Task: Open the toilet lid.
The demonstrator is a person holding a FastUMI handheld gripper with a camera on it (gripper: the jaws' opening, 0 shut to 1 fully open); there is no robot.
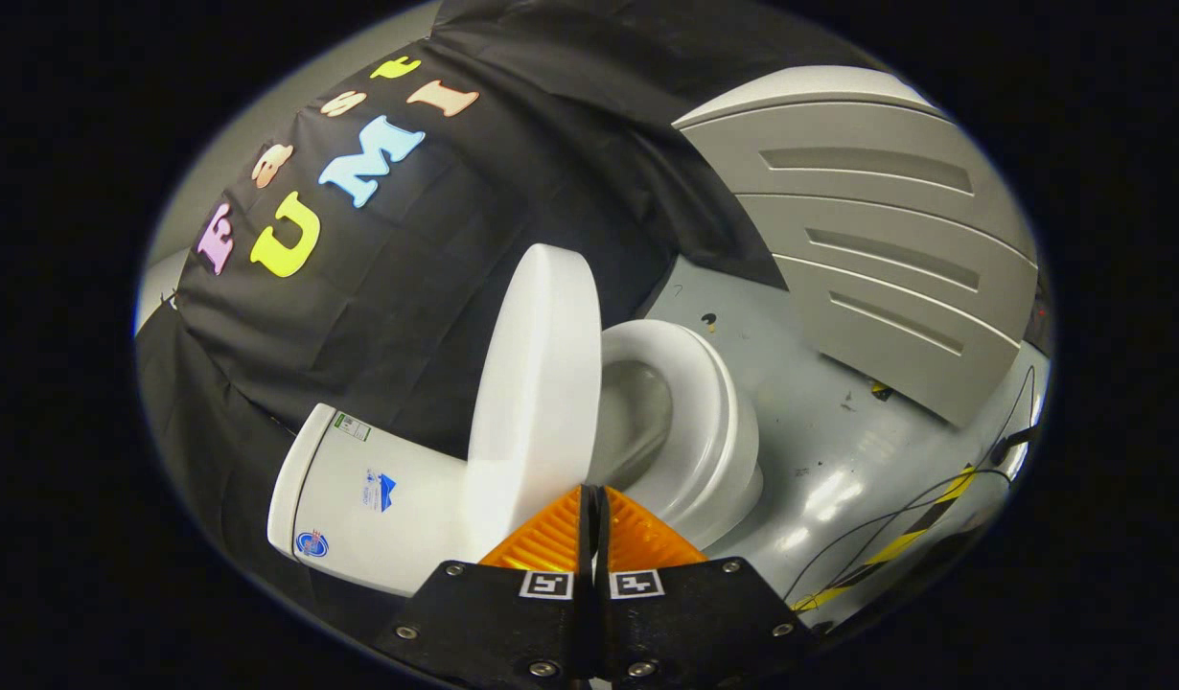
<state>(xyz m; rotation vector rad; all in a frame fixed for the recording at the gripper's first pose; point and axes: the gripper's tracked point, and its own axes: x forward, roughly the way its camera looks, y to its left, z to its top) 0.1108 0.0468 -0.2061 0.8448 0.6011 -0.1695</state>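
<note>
A: How far along was the job at that moment?

B: Mostly done, by my reading; the toilet lid [537, 383] stood raised, well clear of the seat [690, 422], with the bowl [637, 412] open to view at about three o'clock from the lid.

A: And the gripper [592, 498]?

B: Its fingers were closed against each other, with only a thin dark seam between them; nothing was held; whether the tips touched the lid's lower edge just ahead at twelve o'clock, I could not tell.

A: Where did the lid sit relative to the tank [369, 494]?

B: The tank lay at about eight o'clock from the lid; the lid looked near it, though a full rest against it was not clear.

A: So what was left?

B: Perhaps a last push until the lid leaned back settled; then a withdrawal over the grey floor [839, 450].
</note>
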